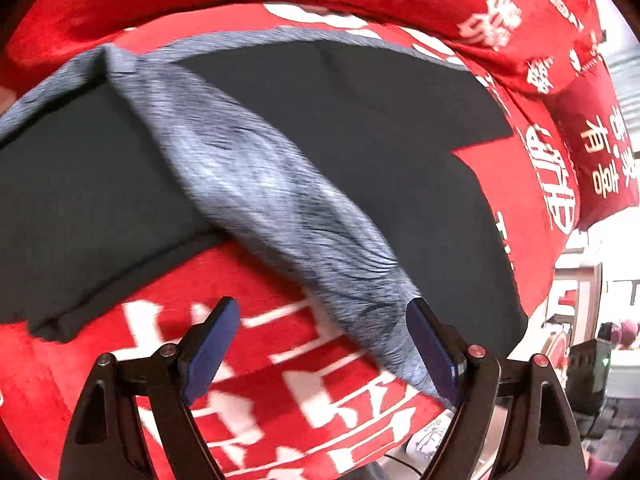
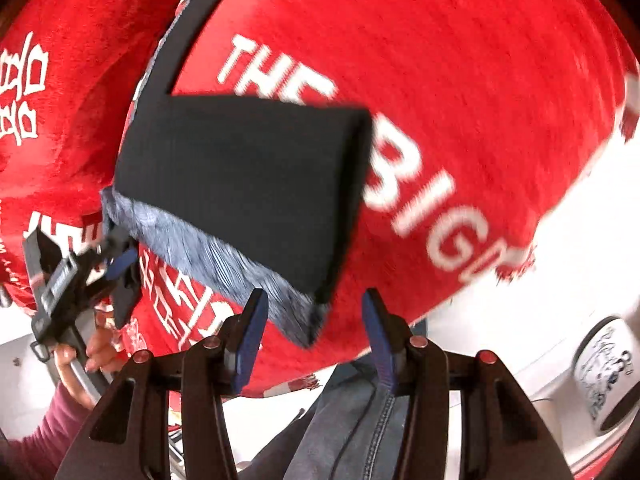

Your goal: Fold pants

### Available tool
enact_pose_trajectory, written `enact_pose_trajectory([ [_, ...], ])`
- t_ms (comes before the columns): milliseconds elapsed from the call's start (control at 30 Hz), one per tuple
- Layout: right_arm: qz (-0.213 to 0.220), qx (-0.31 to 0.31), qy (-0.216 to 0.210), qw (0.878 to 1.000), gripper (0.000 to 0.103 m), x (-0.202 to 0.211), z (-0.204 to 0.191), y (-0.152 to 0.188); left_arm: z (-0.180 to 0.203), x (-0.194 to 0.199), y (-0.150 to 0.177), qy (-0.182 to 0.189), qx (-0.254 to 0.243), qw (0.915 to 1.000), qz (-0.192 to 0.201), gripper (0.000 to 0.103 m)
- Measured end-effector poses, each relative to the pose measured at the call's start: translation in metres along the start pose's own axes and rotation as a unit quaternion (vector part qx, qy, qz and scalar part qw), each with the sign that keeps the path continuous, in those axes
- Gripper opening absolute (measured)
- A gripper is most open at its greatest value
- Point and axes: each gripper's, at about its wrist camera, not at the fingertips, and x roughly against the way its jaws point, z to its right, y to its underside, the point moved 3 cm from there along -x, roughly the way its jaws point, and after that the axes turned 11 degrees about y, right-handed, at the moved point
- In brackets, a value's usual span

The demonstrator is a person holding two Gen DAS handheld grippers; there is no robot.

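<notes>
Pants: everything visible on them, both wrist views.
The pants are dark, near-black outside, with a fuzzy heathered grey lining showing where an edge is turned over. They lie spread on the red blanket with white lettering. In the right wrist view a folded dark panel shows a soft rounded fold on its right side and a grey fringe along its lower edge. The fabric looks thick and fleecy. Both grippers stand open; neither visibly pinches the cloth, though the grey edge runs past the left gripper's right finger.
</notes>
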Motion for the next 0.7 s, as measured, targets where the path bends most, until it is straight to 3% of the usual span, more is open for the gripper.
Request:
enact_pose_trajectory([
  [267, 0.001, -0.017, -0.079, 0.997, 0.055, -0.023, 0.017, 0.010, 0.007, -0.014, -0.002, -0.012, -0.006, 0.9999, 0.006, 0.086],
  [300, -0.004, -0.018, -0.083, 0.996, 0.044, -0.022, 0.015, 0.012, 0.009, -0.015, -0.003, -0.013, -0.007, 0.9999, 0.007, 0.084],
  [333, -0.015, -0.020, -0.091, 0.996, 0.028, -0.022, 0.015, 0.013, 0.010, -0.016, -0.003, -0.012, -0.009, 0.9999, 0.007, 0.077],
  [367, -0.027, -0.022, -0.099, 0.994, 0.015, -0.017, 0.016, 0.014, 0.013, -0.017, -0.003, -0.009, -0.010, 0.9999, 0.001, 0.056],
  [400, -0.030, -0.022, -0.102, 0.994, 0.012, -0.013, 0.017, 0.013, 0.015, -0.018, -0.005, -0.007, -0.008, 0.9999, -0.006, 0.043],
  [467, -0.040, -0.013, -0.113, 0.993, 0.009, -0.001, 0.016, 0.009, 0.016, -0.016, -0.007, -0.001, 0.006, 0.9999, -0.011, 0.032],
  [600, -0.045, 0.027, -0.139, 0.989, 0.005, 0.030, -0.004, -0.022, 0.025, 0.004, -0.021, 0.017, 0.026, 0.9995, 0.003, 0.027],
  [700, -0.020, 0.055, -0.167, 0.984, 0.003, 0.062, -0.030, -0.063, 0.038, 0.020, -0.043, 0.020, 0.029, 0.9990, 0.028, 0.027],
])
